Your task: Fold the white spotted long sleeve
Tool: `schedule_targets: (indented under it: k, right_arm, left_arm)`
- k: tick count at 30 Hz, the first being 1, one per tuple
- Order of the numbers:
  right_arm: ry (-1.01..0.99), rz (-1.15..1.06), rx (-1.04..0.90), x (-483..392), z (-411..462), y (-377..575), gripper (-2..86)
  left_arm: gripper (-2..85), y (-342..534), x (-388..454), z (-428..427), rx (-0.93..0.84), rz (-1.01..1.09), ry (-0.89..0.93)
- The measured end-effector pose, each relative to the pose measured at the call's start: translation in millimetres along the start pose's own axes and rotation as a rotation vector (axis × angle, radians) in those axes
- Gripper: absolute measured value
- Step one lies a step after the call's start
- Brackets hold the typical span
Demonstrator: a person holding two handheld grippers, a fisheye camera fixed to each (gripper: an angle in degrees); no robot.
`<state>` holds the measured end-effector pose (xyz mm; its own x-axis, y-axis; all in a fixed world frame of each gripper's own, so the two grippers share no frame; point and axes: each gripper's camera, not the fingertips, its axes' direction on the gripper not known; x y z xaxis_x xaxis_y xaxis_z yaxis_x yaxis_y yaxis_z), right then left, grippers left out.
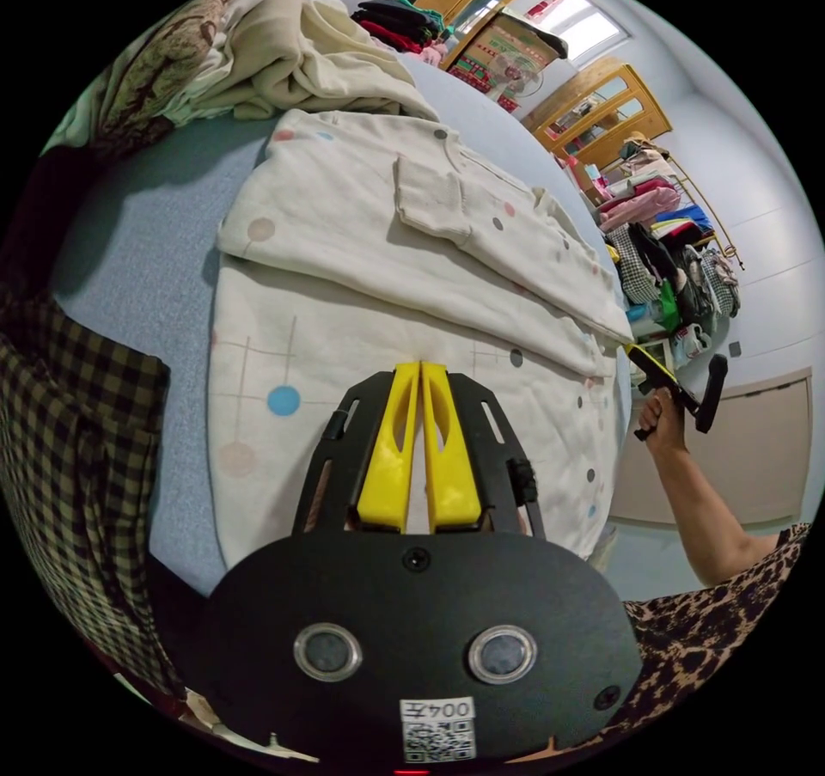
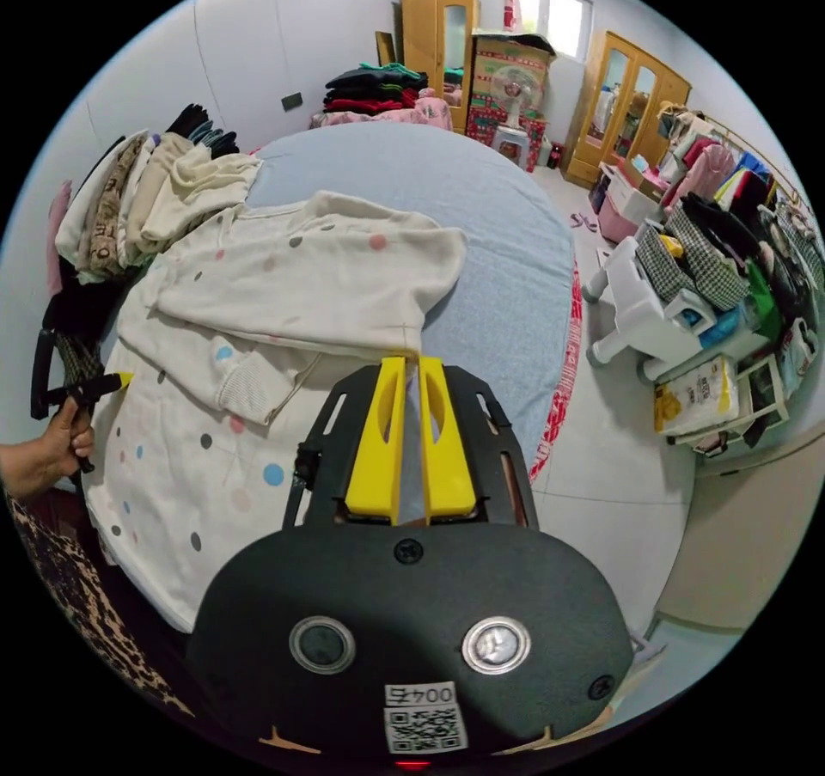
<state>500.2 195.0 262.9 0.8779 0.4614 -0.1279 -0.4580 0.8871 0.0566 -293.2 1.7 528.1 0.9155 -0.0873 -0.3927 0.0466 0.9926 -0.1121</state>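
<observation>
Both grippers clamped on the shirt's folded edges.
Left gripper (image 1: 421,369) and right gripper (image 2: 404,363), jaws closed, pinch the spotted shirt (image 1: 404,235) lying on the bed (image 2: 481,209). Right gripper view adds a laden clothes rack (image 2: 730,235).

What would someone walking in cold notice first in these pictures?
First, the white long-sleeve top with coloured dots, spread on the pale blue bed with both sleeves folded across its body. Next, the yellow-jawed left gripper and right gripper, each with jaws together at opposite side edges of the top. Behind it, a heap of cream and patterned clothes lies on the bed.
</observation>
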Motion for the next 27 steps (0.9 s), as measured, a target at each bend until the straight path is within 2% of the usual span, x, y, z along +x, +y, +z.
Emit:
schedule_targets:
  k: [4, 8, 10, 12, 14, 19, 21, 25, 27]
  right_arm:
    - [0.003, 0.038, -0.014, -3, 6, 7, 2.9]
    - [-0.001, 0.214, -0.084, 11, 0, 16, 1.1]
    - [-0.084, 0.252, -0.013, 14, -17, 23, 1.5]
    - [-0.125, 0.233, 0.085, 3, -39, 23, 3.4]
    - [-0.123, 0.176, 0.1, -13, -43, 14, 4.3]
    - [-0.102, 0.115, 0.05, -45, -25, -2, 6.7]
    - [-0.109, 0.141, -0.076, -46, -1, -1, 7.7]
    - [-0.134, 0.194, -0.007, -49, -19, 6, 8.0]
    - [-0.176, 0.199, 0.036, -59, -38, 14, 8.4]
  left_arm:
    - [0.8, 0, -4, -6, 0.006, 0.001, 0.0]
    - [0.9, 0, -9, -13, 0.01, 0.002, -0.001]
    - [0.9, 0, -12, -16, 0.013, -0.003, 0.004]
    - [0.9, 0, -14, -21, 0.013, -0.002, 0.001]
    - [0.9, 0, -14, -24, 0.013, 0.012, -0.01]
    - [1.0, 0, -12, -34, 0.009, 0.066, -0.064]
    - [1.1, 1, -9, -39, 0.016, 0.093, -0.099]
    - [1.2, -4, -11, -50, -0.023, 0.113, -0.102]
    - [1.8, -7, -20, -77, 0.046, 0.105, -0.123]
